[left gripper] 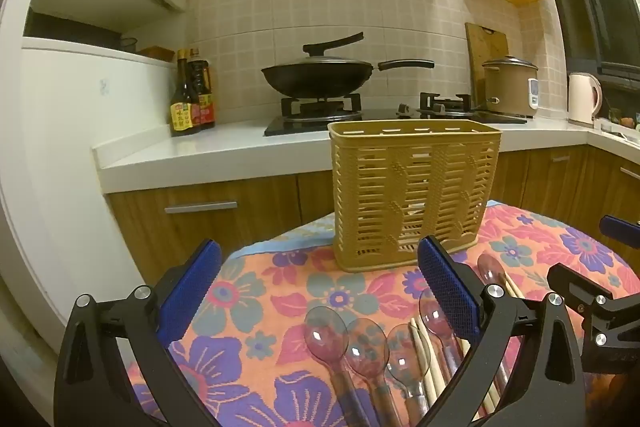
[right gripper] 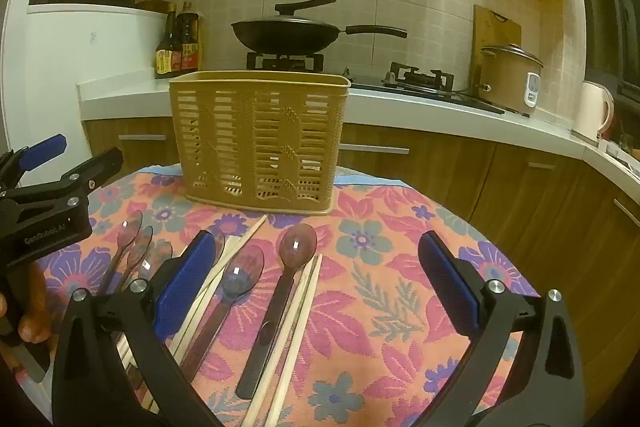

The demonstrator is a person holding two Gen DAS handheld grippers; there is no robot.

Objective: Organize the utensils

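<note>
Both claws hang released and empty above a floral-clothed table (right gripper: 400,227): the left claw (left gripper: 320,291) over a row of clear spoons (left gripper: 366,343), the right claw (right gripper: 316,279) over a reddish spoon (right gripper: 297,245) flanked by chopsticks (right gripper: 304,299). These utensils lie flat, long axes running from six toward twelve o'clock, bowls pointing at the slotted tan basket (right gripper: 256,143) standing upright at twelve o'clock. The reddish spoon sits nearest the right claw, likely the easier first pick.
</note>
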